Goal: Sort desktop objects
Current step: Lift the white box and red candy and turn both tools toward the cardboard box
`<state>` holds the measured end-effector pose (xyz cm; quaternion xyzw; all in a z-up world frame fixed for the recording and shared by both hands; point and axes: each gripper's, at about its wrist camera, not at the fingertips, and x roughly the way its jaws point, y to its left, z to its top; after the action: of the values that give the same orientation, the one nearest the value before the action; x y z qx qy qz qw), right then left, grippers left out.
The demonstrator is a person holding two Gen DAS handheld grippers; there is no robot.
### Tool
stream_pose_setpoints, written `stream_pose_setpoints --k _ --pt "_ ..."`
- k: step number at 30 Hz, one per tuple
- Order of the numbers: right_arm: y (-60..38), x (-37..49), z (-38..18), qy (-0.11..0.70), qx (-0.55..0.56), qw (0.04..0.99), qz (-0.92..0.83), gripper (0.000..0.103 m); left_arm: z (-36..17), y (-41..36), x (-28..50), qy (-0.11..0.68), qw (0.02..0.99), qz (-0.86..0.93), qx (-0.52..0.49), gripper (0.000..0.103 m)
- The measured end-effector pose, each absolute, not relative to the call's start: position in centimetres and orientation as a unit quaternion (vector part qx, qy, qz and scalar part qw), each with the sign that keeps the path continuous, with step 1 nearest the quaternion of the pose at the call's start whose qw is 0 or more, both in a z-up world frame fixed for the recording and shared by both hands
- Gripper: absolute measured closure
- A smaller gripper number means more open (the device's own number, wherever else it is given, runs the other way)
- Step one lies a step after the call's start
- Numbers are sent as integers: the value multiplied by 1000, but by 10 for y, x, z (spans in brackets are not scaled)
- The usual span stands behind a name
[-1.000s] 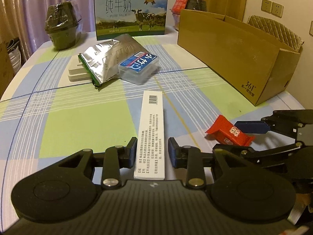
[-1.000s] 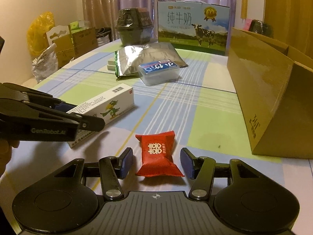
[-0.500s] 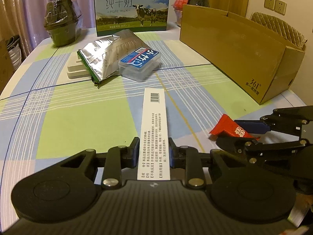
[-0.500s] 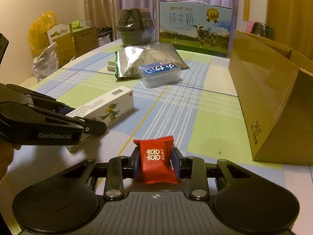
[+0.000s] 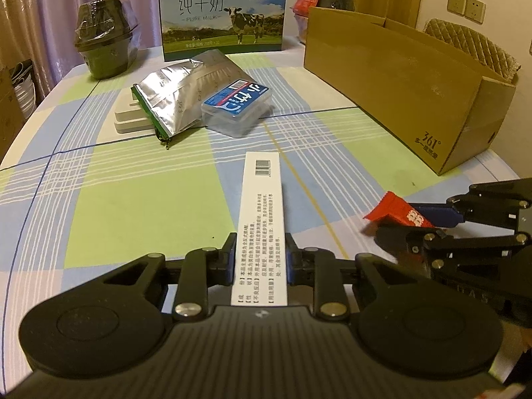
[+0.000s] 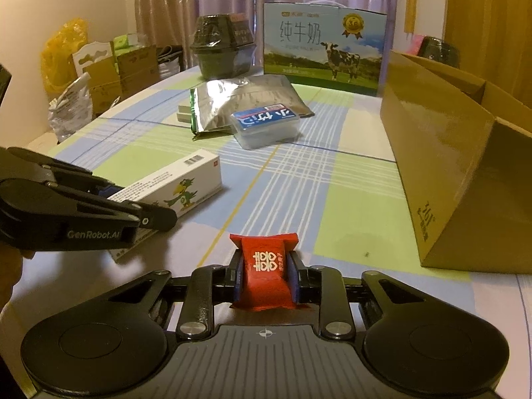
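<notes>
1. On the checked tablecloth (image 5: 99,219), near edge: both grippers are loaded, one item each.
2. Left gripper (image 5: 260,259): jaws closed onto the long sides of the white medicine box (image 5: 261,219). It grips the near end, so most of the box sticks out forward. The right wrist view shows the far end close to the cloth; can't tell if it touches.
3. Right gripper (image 6: 265,274): jaws clamped on the red candy packet (image 6: 266,266), pads on its two side edges, wrapper bulging a bit between them. The side grip suits a soft pillow pack.
4. Cardboard box (image 6: 449,166) sits open-topped to the right, well apart from both grippers. My read: it's the sort bin, placed within reach of either arm.
5. Untouched, mid-table: foil pouch (image 5: 186,93) lying over a white tray (image 5: 128,118), clear plastic case (image 5: 237,109) just beside it. Milk carton (image 5: 222,13) and dark wrapped pot (image 5: 106,40) stand at the far edge.
6. Versus 1.0 s ago: both jaw pairs stood wide around their items with gaps each side. At 0.5 s both had closed. Now the packet rides higher in the right wrist view, so it looks lifted. The cardboard box and other items haven't moved.
7. Judged step: grasps done, carry to the cardboard box next.
</notes>
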<state>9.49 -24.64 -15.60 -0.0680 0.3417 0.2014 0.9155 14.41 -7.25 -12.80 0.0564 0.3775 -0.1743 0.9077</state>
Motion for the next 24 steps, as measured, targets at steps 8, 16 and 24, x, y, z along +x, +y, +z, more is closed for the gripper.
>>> stream_pose_setpoints --k 8,16,24 --pt "-253 90 -142 335 -59 923 182 80 -120 -72 134 372 908 -181 58 81" --pt "-261 83 -125 326 -49 928 171 80 -105 -72 126 359 913 -182 65 82" --pt "-271 69 -115 324 -39 932 158 80 -96 -71 110 361 914 -176 54 82"
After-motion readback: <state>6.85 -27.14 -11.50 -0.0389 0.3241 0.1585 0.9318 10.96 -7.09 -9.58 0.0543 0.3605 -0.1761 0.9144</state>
